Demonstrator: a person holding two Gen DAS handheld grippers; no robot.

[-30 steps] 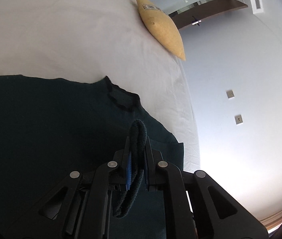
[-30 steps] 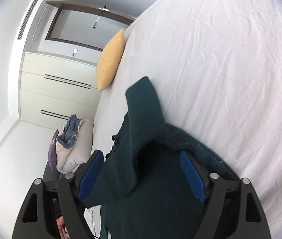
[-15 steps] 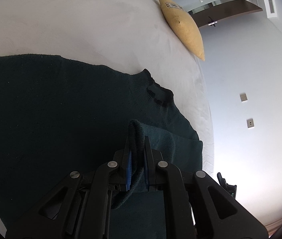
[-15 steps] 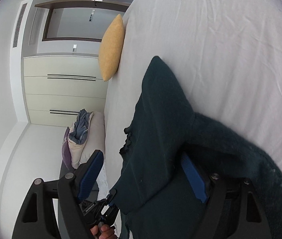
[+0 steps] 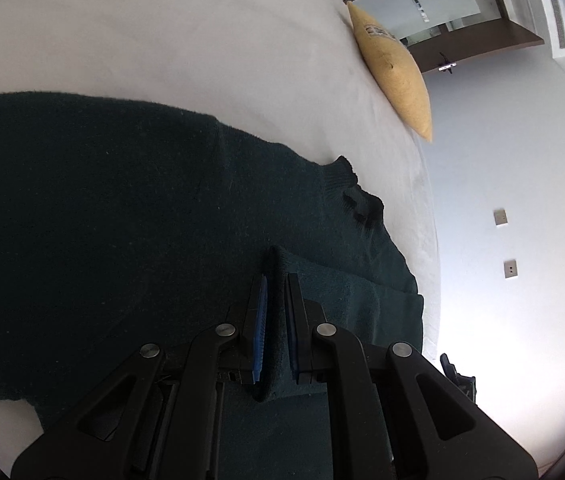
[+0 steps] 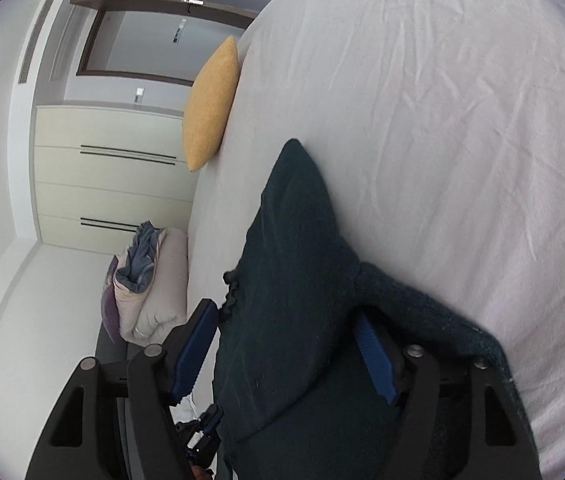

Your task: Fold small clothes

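A dark green knit sweater (image 5: 122,220) lies spread on the white bed (image 5: 162,40); its neckline (image 5: 362,208) points toward the bed's edge. My left gripper (image 5: 276,280) is shut on a fold of the sweater's edge, held low over the sweater. In the right wrist view the sweater (image 6: 294,280) lies between the blue pads (image 6: 376,360) of my right gripper (image 6: 286,312), which is open over it, with part of the cloth draped over the right finger.
A yellow pillow (image 5: 394,68) leans at the bed's edge, also in the right wrist view (image 6: 210,108). A pile of bedding (image 6: 146,280) sits beside the bed near cream drawers (image 6: 114,176). Wrinkled white sheet (image 6: 442,120) stretches beyond the sweater.
My left gripper has carried the held fold across and lower over the sweater, which now fills more of its view. My right gripper stayed open over the cloth and shifted slightly.
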